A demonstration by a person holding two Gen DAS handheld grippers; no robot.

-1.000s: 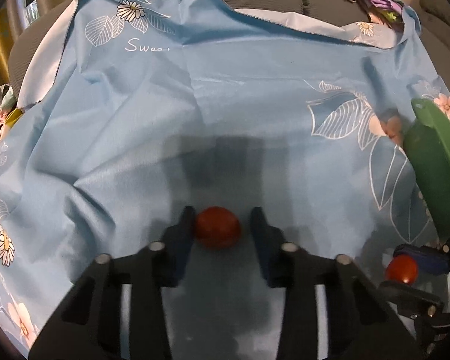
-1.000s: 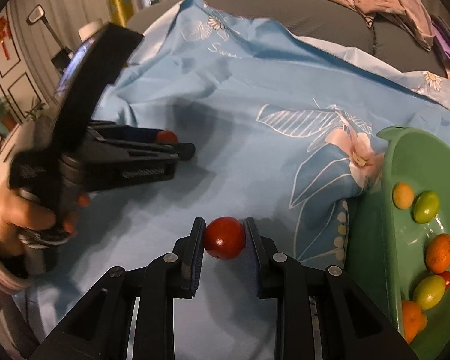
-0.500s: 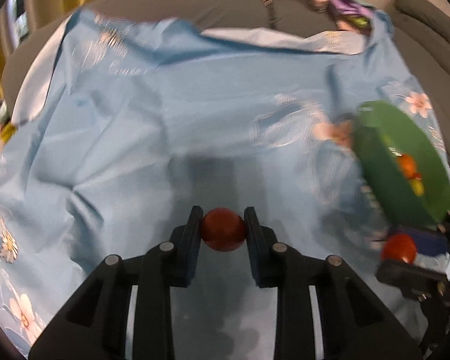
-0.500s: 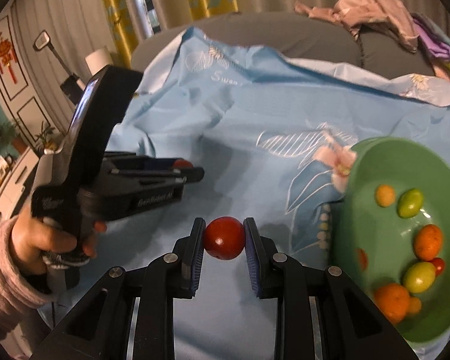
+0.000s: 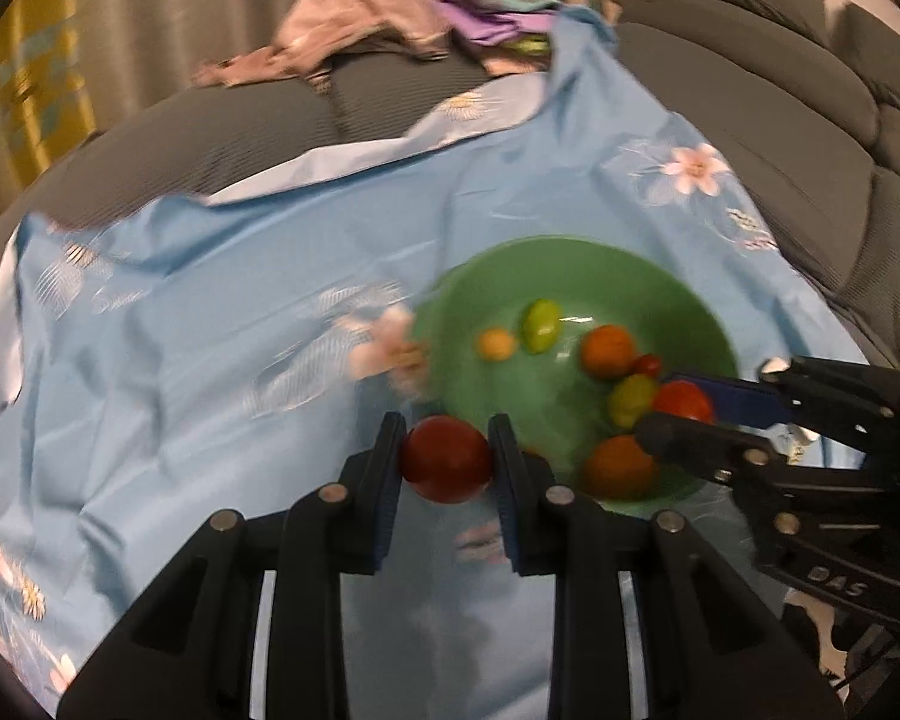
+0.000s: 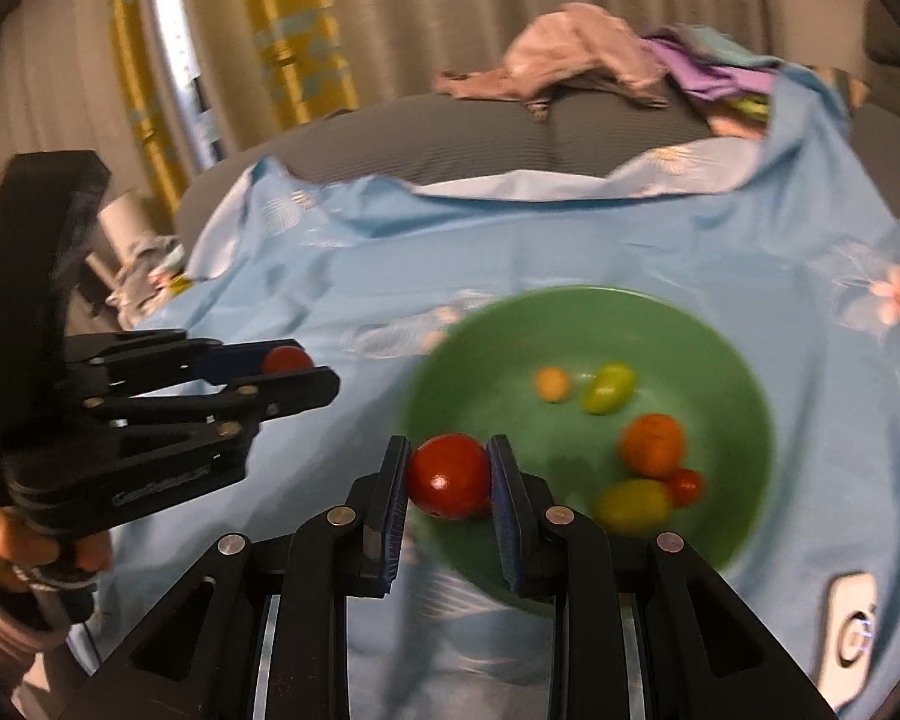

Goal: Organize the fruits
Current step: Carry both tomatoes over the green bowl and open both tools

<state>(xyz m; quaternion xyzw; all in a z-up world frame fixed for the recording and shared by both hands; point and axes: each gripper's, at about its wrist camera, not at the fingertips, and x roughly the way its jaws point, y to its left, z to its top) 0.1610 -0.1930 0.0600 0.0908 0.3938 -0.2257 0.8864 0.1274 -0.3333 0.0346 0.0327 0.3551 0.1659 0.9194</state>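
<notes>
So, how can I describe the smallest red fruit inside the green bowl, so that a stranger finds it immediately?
Start at the green bowl on the light blue flowered cloth. Among the loose fruits inside it, find the big orange fruit and the yellow-green oval fruit just below it in the right wrist view. The small red fruit is tucked against both, the only red one lying in the bowl and smaller than those two.

Partial letters "DAS" on the right hand-held gripper (image 5: 678,420), other lettering blurred
</notes>
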